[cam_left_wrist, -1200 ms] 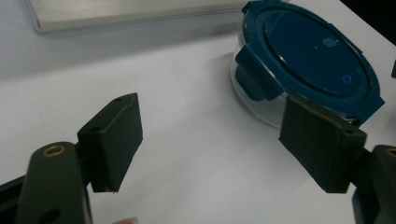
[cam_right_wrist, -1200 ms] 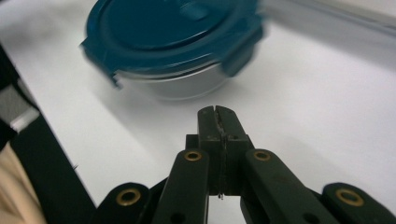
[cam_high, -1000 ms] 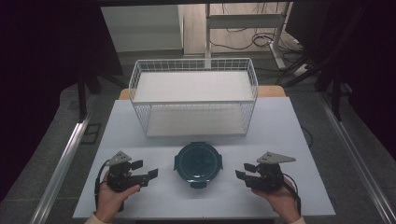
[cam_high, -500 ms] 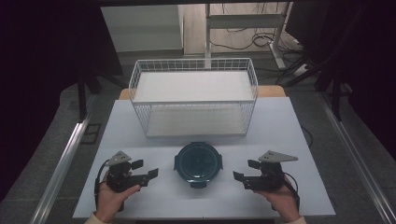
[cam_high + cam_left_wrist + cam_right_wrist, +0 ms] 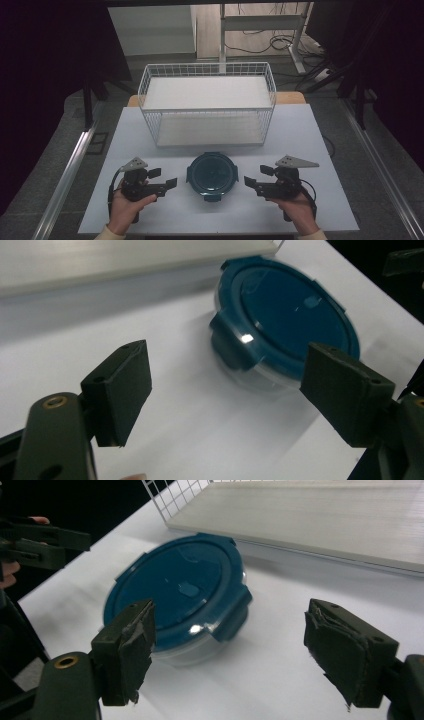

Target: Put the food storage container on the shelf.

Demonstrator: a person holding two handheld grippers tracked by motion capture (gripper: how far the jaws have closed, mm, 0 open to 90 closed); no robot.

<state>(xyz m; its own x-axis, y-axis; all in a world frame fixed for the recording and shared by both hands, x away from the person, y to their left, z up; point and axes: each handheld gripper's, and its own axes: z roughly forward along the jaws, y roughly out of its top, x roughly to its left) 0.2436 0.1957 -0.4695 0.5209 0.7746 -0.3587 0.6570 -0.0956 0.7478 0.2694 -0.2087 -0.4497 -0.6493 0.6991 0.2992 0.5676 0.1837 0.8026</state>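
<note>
Now both held apart, empty: left gripper [image 5: 159, 180] at container's [image 5: 212, 173] nine o'clock, right gripper [image 5: 256, 181] at three. Best pinch side latches squarely.

I am standing at a white table [image 5: 310, 135] whose far edge is overlapping a wooden top [image 5: 290, 97] behind it. Grey floor [image 5: 165, 60] is stretching beyond, turning paler wood [image 5: 207, 30] farther back, where a white desk frame [image 5: 260, 22] is standing over loose cables [image 5: 282, 42]. Metal rails [image 5: 70, 170] are running along both sides of the table. Both far sides are lying in deep shadow.
</note>
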